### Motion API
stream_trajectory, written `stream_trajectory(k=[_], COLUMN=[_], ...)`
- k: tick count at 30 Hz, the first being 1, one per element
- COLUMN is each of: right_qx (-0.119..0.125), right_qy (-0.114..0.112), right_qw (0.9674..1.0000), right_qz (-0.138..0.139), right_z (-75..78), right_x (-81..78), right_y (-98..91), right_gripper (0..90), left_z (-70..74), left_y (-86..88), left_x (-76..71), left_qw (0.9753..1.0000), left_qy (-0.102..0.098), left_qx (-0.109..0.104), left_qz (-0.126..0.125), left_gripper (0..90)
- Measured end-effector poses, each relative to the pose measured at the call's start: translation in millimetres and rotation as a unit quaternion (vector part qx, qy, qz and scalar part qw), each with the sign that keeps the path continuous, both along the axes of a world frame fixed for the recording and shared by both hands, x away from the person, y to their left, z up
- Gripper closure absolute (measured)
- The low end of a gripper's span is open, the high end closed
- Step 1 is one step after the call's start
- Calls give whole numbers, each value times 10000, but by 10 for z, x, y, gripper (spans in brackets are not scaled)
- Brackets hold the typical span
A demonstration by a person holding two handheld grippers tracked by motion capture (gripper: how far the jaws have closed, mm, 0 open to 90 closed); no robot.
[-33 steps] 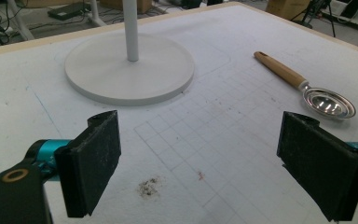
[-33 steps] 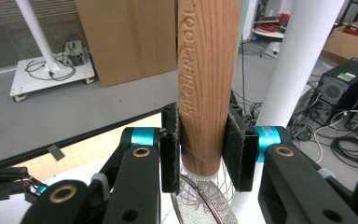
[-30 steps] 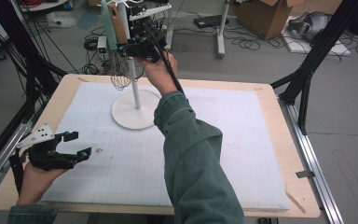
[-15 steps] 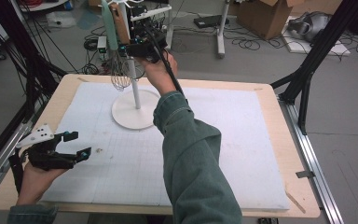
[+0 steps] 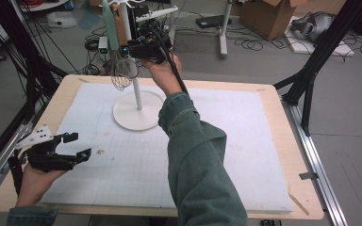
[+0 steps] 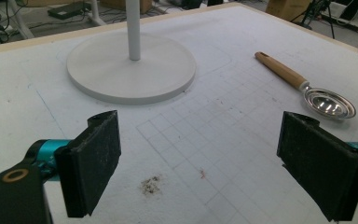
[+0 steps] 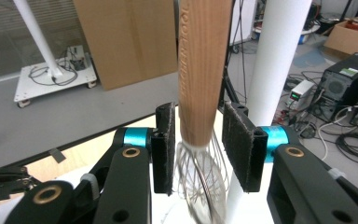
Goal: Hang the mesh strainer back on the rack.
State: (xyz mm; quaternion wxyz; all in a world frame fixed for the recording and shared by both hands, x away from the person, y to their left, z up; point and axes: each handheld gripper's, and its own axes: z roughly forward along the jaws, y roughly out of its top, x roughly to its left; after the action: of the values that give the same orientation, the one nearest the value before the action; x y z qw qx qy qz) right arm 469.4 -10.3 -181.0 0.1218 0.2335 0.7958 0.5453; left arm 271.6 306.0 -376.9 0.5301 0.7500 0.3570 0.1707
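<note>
The room is a workshop with a grey floor strewn with cables, cardboard boxes and black frame struts. In it stands a wooden table point(image 5: 283, 101) covered by a white gridded mat point(image 5: 245, 141). On the far left part of the mat sits a white stand point(image 5: 136, 106), a round flat base with a thin upright pole.

At the top of that pole, well above the mat, the whisk point(image 7: 200, 93) hangs with its long axis vertical: wooden handle up, wire head pointing down at the base. Beside it in the high view hangs a pale green utensil point(image 5: 109, 23), whose kind is hard to make out.

The right gripper point(image 7: 199, 144) reaches up to the whisk, the green-sleeved arm hiding part of the mat. Its jaws have just been opening; the lower end of the handle stands between the pads, with a slim gap on the right side, so the pads no longer seem to press. The top of the handle is cut off and the wires are blurred.

The left gripper point(image 5: 75, 146) rests low over the near left corner, jaws wide apart and empty. Its view shows a wooden-handled metal scoop point(image 6: 307, 88) lying flat on the mat.
</note>
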Motion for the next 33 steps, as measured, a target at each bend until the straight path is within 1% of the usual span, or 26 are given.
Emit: stream_trajectory(k=[6, 9, 12, 14, 16, 21, 22, 25, 28, 33], right_qx=[111, 165, 209, 291, 381, 484, 491, 529, 507, 469], right_qy=[-19, 26, 42, 99, 153, 125, 104, 131, 134, 107], right_qw=[9999, 9995, 9990, 9983, 9973, 9956, 9954, 9947, 9949, 9951], right_qz=[120, 264, 383, 499, 612, 790, 812, 867, 860, 869], right_z=[11, 13, 7, 5, 11, 73, 85, 127, 202, 319], right_x=[-17, -36, -39, -36, -31, -46, -49, -44, -33, -19], right_y=[-91, -169, -279, -360, -431, -541, -557, -605, -646, -684], right_gripper=[623, 608, 614, 650, 660, 754, 780, 842, 870, 885], left_z=[-1, -2, -3, -5, -8, 1, 2, 1, 0, 0], left_y=[29, 30, 29, 33, 38, 51, 50, 42, 35, 34], left_x=[1, 3, 3, 2, 0, -9, -10, -7, -4, -3], left_qw=[10000, 10000, 10000, 10000, 10000, 10000, 10000, 10000, 10000, 10000], left_qy=[3, 7, 7, 13, 24, 9, 9, 7, 14, 6], left_qx=[-4, -10, -9, -2, 2, -20, -22, -3, -7, -14], left_qz=[5, 12, 10, 9, 13, 51, 50, 33, 22, 24], left_gripper=[140, 139, 140, 140, 139, 140, 140, 140, 139, 139])
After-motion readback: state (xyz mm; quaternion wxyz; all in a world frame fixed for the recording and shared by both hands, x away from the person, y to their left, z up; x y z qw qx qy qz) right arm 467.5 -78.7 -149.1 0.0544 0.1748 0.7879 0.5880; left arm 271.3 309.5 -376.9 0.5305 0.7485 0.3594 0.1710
